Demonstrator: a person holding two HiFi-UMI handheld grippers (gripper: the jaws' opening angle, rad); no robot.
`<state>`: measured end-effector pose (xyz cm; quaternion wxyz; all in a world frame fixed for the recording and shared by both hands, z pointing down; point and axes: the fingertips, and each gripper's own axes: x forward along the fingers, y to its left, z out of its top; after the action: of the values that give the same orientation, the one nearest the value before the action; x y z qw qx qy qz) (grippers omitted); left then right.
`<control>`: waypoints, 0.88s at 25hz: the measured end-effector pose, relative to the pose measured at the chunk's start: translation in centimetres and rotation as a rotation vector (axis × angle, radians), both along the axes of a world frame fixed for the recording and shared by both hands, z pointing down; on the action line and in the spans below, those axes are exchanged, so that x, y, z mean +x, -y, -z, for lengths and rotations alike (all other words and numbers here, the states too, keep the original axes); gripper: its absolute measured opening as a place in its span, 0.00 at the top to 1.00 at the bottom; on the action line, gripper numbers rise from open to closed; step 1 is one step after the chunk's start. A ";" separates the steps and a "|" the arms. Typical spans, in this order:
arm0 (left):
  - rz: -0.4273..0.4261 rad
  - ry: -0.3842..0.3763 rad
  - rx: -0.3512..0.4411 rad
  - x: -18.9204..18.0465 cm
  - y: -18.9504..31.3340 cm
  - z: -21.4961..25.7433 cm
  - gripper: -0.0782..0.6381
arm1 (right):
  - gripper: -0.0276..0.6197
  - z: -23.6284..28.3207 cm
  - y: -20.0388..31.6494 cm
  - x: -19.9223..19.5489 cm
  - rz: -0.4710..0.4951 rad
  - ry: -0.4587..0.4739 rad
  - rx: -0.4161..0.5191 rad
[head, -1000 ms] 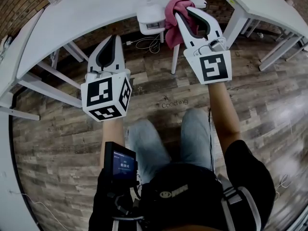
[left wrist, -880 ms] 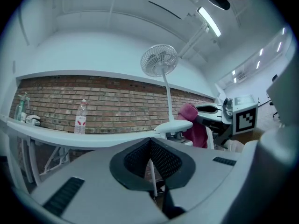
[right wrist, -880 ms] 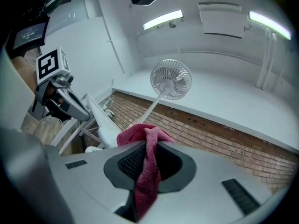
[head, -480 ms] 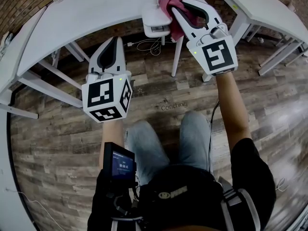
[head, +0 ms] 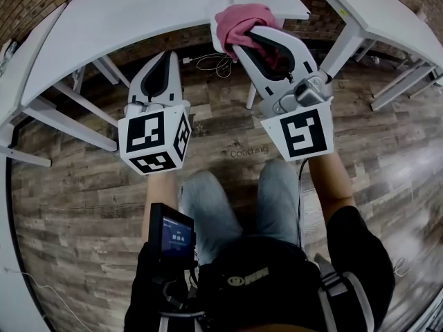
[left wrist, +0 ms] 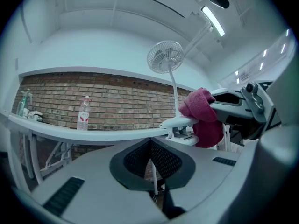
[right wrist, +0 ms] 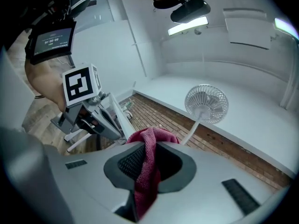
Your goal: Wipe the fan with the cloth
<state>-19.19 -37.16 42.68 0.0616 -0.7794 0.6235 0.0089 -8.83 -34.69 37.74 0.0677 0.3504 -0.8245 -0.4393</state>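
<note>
A small white fan [left wrist: 165,57] stands on a thin stalk, its base [left wrist: 180,124] clipped to the edge of the white table [head: 138,12]. The fan's head [right wrist: 206,102] also shows in the right gripper view, up and to the right of the jaws. My right gripper [head: 252,37] is shut on a pink cloth [head: 241,18], which bunches over the table edge and hides the fan's base in the head view. In the right gripper view the cloth [right wrist: 147,171] hangs down between the jaws. My left gripper [head: 166,55] hovers below the table edge, shut on nothing, left of the cloth [left wrist: 203,118].
A water bottle [left wrist: 83,118] stands far back on the table against a brick wall. A second white table [head: 374,5] is at the right. Table legs [head: 69,120] and a cable [head: 204,62] lie on the wooden floor below. The person's knees are under the grippers.
My right gripper has swung left and turned with the pink cloth, which now covers the fan's base at the table edge. The left gripper has stayed put.
</note>
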 end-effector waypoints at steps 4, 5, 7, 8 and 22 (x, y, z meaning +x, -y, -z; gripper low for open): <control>0.009 -0.007 0.000 -0.8 0.0 -0.1 0.89 | 0.87 -1.6 -1.5 -2.7 0.071 -0.010 -0.023; 0.012 -0.009 -0.002 -1.0 -0.1 -0.2 0.89 | 0.87 -2.2 -1.6 -3.3 0.084 -0.017 -0.029; 0.020 -0.014 -0.007 -1.5 -0.2 -0.5 0.89 | 0.87 -3.3 -1.6 -4.4 0.098 -0.038 -0.044; 0.025 -0.016 -0.009 -1.7 -0.3 -0.6 0.89 | 0.87 -3.9 -1.4 -4.8 0.097 -0.047 -0.053; 0.064 -0.031 -0.003 -4.9 -1.0 -0.5 0.89 | 0.87 -6.0 3.2 -9.5 -0.161 -0.077 -0.071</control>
<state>-24.13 -36.13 43.19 0.0511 -0.7589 0.6490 0.0179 -18.29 -37.85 43.73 0.1467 0.3956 -0.8056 -0.4160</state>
